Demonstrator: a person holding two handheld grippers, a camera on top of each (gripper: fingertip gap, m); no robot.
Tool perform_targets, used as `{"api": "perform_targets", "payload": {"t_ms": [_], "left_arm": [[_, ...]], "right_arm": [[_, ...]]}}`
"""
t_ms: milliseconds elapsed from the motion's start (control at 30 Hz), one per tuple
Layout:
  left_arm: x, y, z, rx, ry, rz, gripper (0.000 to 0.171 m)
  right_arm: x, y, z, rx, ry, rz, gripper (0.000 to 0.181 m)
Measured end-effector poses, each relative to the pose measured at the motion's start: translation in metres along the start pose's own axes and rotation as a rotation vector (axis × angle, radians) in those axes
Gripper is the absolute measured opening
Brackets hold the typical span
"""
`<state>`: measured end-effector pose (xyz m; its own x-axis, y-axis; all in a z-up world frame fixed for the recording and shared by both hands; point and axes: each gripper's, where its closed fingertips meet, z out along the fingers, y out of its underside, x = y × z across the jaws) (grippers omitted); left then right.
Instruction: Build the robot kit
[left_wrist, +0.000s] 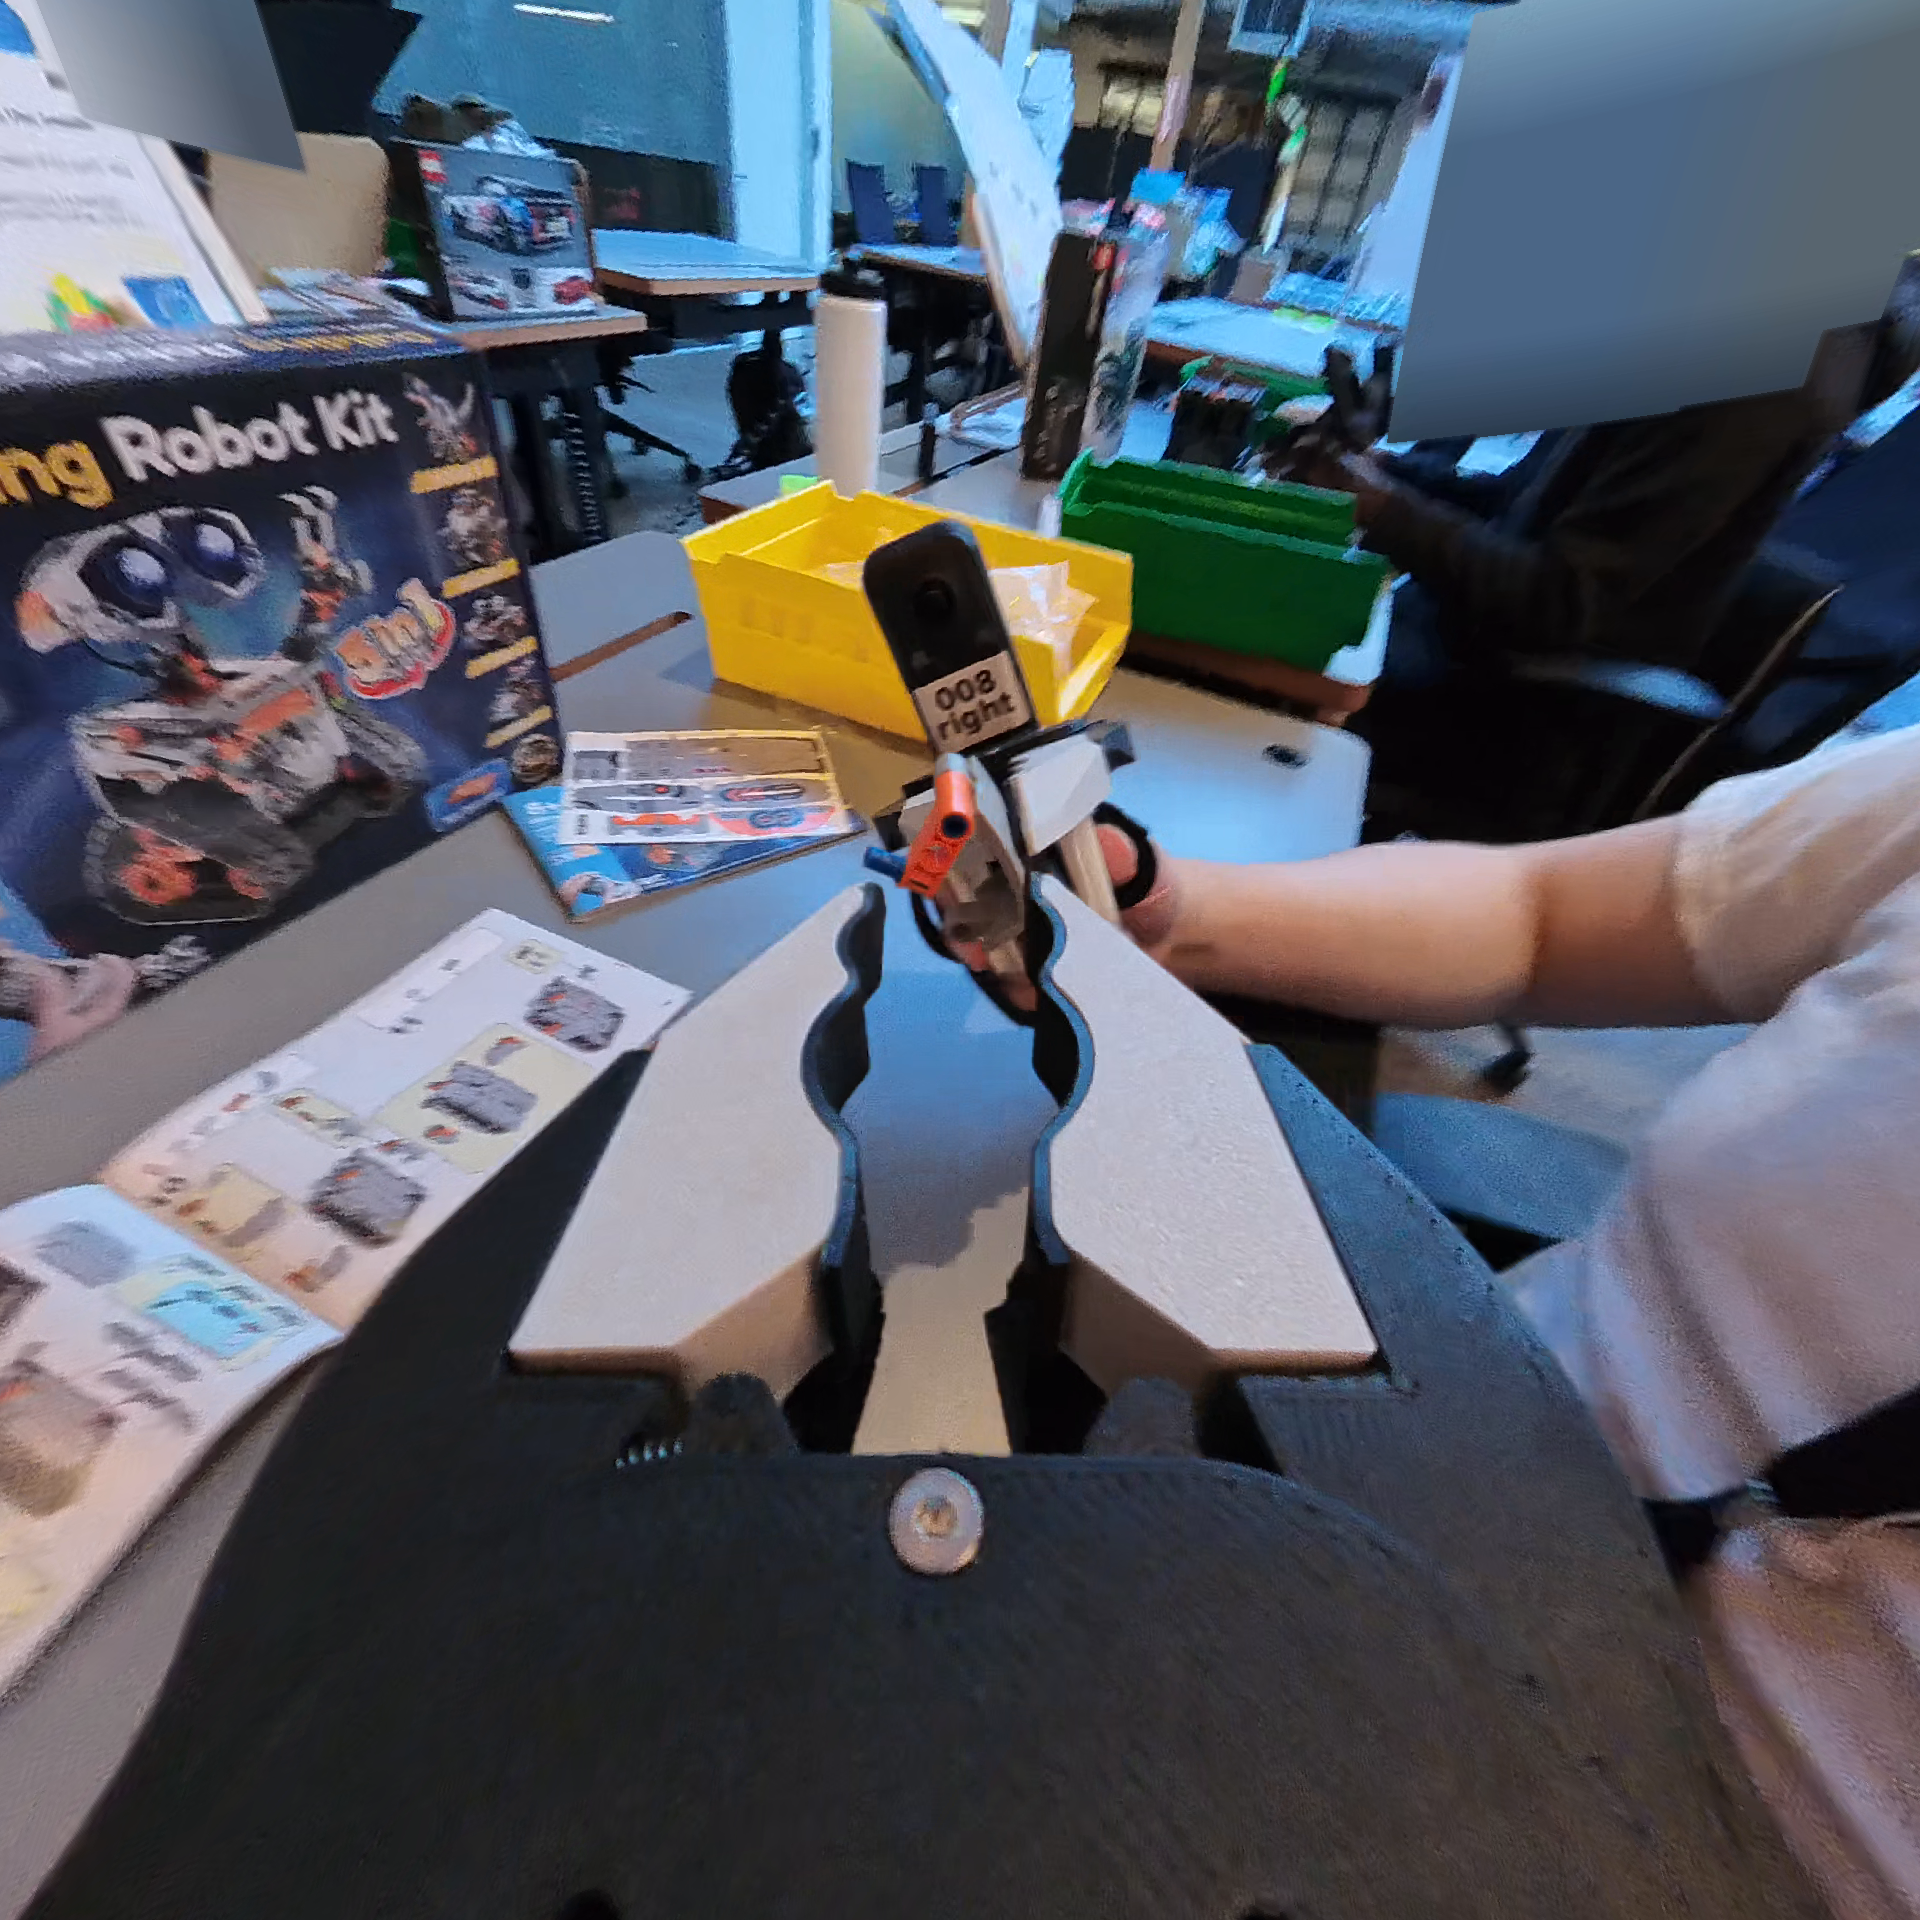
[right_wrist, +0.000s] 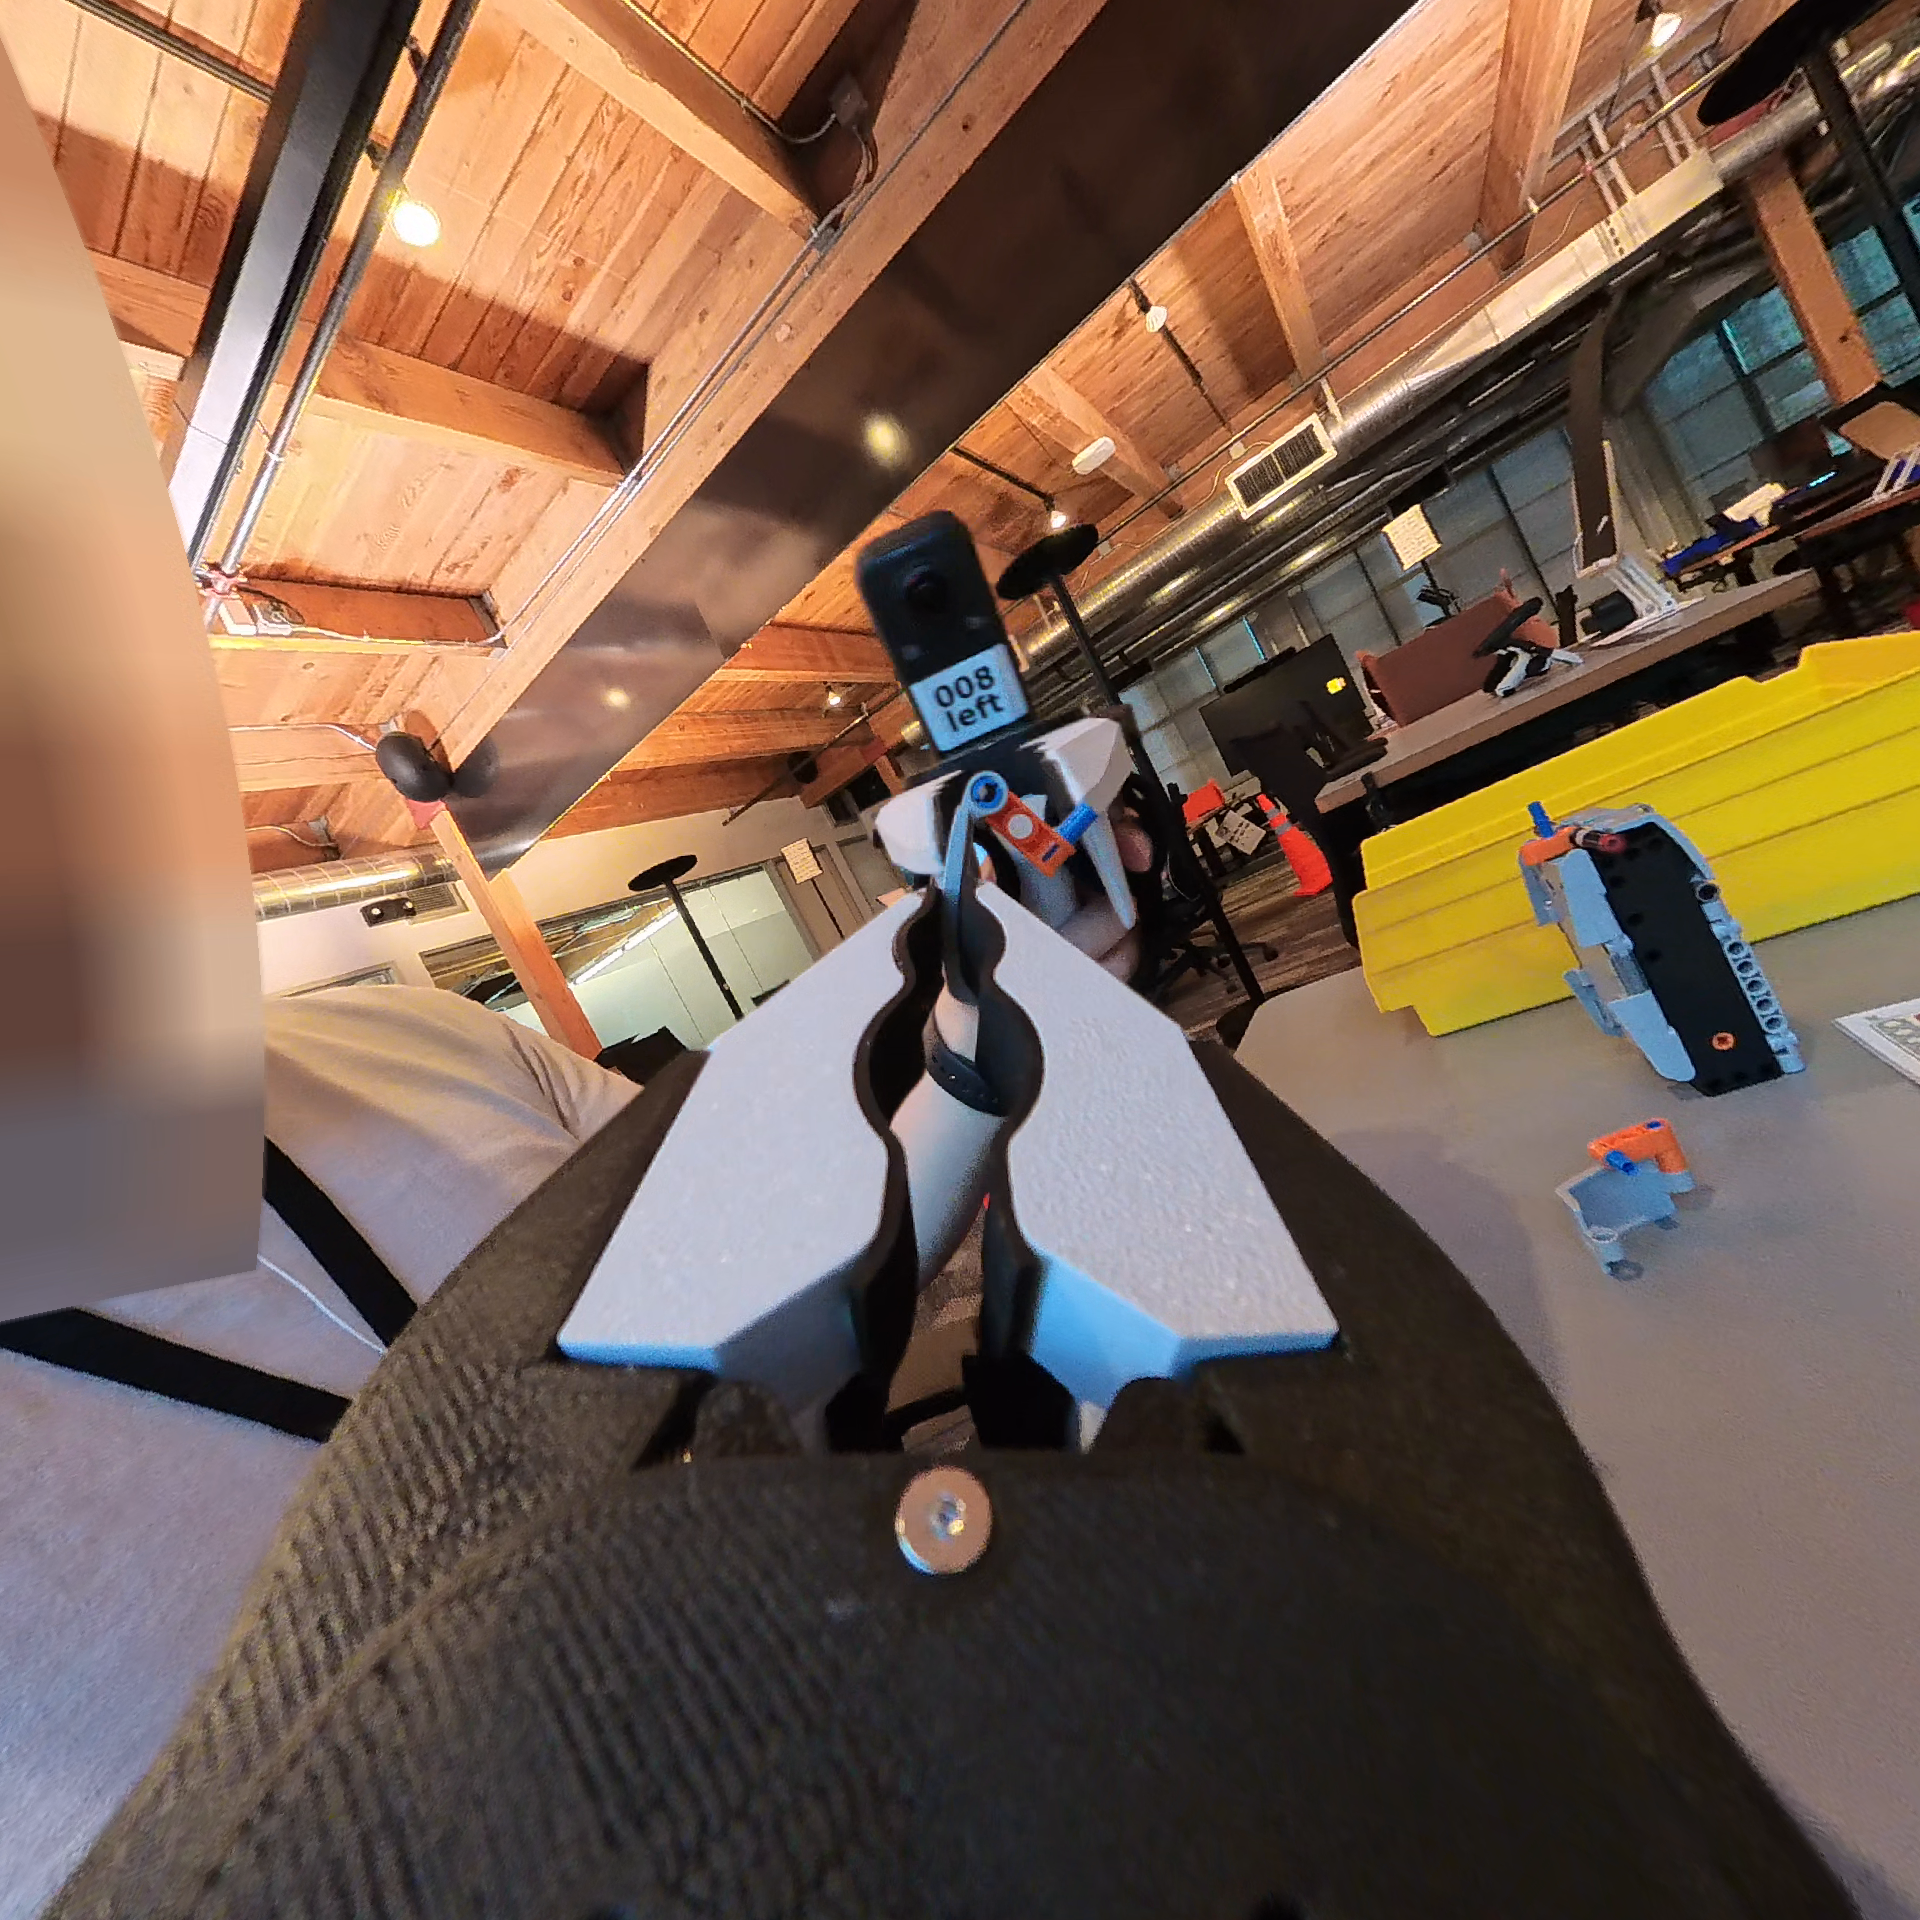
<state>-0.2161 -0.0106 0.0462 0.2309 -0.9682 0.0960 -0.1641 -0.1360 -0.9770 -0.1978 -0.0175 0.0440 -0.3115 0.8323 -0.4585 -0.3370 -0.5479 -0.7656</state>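
My right gripper (right_wrist: 951, 914) is shut on a small brick piece (right_wrist: 961, 873): a curved grey panel with an orange connector and blue pins. It holds the piece up in the air, off the grey table (right_wrist: 1455, 1455). My left gripper (left_wrist: 956, 914) faces it head-on with its jaws open. Its fingertips (left_wrist: 857, 920) sit on either side of the lower end of the same piece (left_wrist: 951, 842), without visibly clamping it. A person's bare forearm (left_wrist: 1351, 925) reaches in from the right behind the right gripper.
On the table lie a black-and-grey brick assembly (right_wrist: 1652, 935), a small grey-and-orange sub-piece (right_wrist: 1631, 1184) and a yellow bin (right_wrist: 1662, 810). The left wrist view shows the yellow bin (left_wrist: 769, 623), a green bin (left_wrist: 1216, 561), a robot kit box (left_wrist: 239, 623), an open instruction booklet (left_wrist: 312, 1143) and a sticker sheet (left_wrist: 696, 790). Less than 4 cm separates the two grippers' tips. From either gripper's tips it is about 25 cm to the small grey-and-orange sub-piece (right_wrist: 1631, 1184).
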Motion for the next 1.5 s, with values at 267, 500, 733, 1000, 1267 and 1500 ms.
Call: {"api": "perform_targets", "payload": {"t_ms": [267, 500, 733, 1000, 1267, 1500], "left_arm": [[-0.003, 0.004, 0.009, -0.030, -0.058, 0.063, 0.014], [0.001, 0.008, 0.005, -0.022, 0.056, -0.126, 0.014], [0.008, 0.008, 0.002, -0.014, 0.217, -0.403, 0.015], [0.008, 0.016, 0.001, -0.035, 0.266, -0.534, 0.015], [0.009, 0.014, 0.000, -0.028, 0.193, -0.317, 0.012], [0.002, 0.019, 0.002, -0.051, 0.192, -0.395, 0.010]], "right_arm": [[0.003, 0.007, 0.001, -0.030, 0.027, -0.105, 0.001], [0.003, 0.015, 0.003, -0.068, 0.043, -0.261, 0.002], [0.001, 0.021, 0.005, -0.084, 0.065, -0.478, 0.002], [0.006, 0.027, 0.005, -0.122, 0.096, -0.610, 0.002], [0.005, 0.026, 0.007, -0.065, 0.022, -0.366, 0.001], [0.013, 0.028, 0.006, -0.087, 0.047, -0.337, 0.002]]}}
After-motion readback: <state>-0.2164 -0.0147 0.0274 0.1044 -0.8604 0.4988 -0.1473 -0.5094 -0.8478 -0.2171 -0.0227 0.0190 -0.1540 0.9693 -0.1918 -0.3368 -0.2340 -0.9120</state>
